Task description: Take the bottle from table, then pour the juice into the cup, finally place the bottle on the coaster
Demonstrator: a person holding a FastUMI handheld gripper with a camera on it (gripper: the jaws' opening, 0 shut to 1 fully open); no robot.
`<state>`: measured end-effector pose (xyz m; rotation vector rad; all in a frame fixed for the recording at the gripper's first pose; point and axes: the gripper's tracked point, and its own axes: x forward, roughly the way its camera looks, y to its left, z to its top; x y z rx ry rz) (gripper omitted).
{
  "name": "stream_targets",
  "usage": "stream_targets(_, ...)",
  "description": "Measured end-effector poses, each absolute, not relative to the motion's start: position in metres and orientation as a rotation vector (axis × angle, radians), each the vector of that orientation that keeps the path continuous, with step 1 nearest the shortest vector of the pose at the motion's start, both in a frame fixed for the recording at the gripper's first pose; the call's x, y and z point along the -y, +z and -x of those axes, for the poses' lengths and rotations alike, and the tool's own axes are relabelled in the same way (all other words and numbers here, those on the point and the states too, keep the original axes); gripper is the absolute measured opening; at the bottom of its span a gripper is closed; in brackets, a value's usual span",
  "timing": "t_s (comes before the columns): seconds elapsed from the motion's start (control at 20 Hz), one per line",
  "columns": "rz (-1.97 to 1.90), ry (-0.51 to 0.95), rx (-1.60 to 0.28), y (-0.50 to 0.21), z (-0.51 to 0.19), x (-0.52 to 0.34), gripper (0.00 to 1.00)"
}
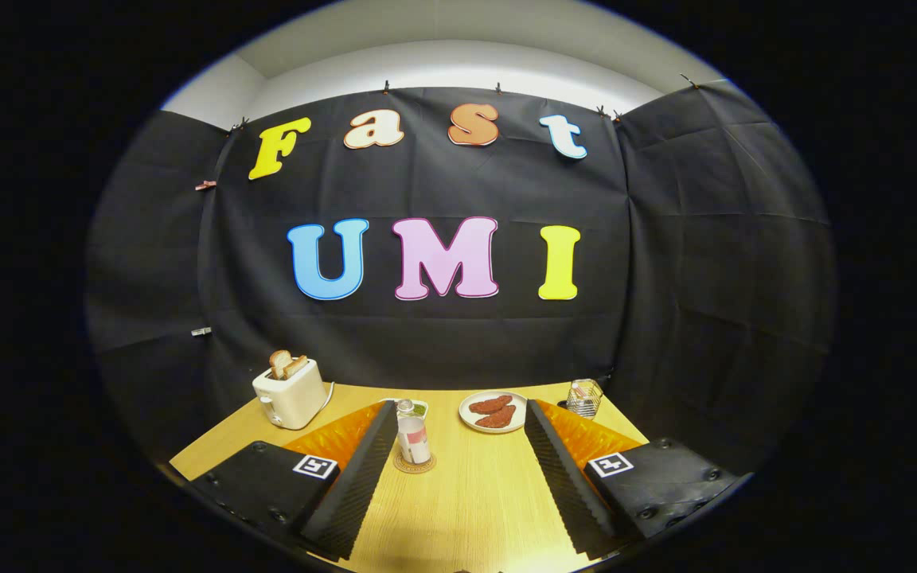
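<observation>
We see the gripper point(458, 446) with its two fingers spread wide apart and holding nothing, the bare wooden table point(474, 501) showing between them. The small clear plastic bottle with a pale label and a silver cap point(412, 434) stands upright on the round woven brown coaster point(414, 463), just inside the left finger and at about eleven o'clock from the midpoint between the fingertips; neither finger touches it. Right behind the bottle, at its twelve o'clock, something pale with a green patch point(417, 408) peeks out, and we cannot tell for sure whether that is the cup, since the bottle hides most of it. At about one o'clock from the bottle lies a round white plate point(470, 419) bearing two reddish-brown pieces of food point(495, 410), near the inner edge of the right finger. Farther out at ten o'clock from the bottle, beyond the left finger, stands a cream-coloured toaster point(291, 394) with slices of bread point(286, 364) sticking up from its slots. At two o'clock, beyond the right finger, a small wire-mesh holder point(584, 398) sits near the table's far corner.
</observation>
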<state>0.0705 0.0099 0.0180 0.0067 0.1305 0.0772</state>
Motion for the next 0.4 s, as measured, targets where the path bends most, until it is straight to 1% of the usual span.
stream_targets(0.4, -0.033, 0.077, -0.103, 0.034, -0.081, -0.018, 0.98)
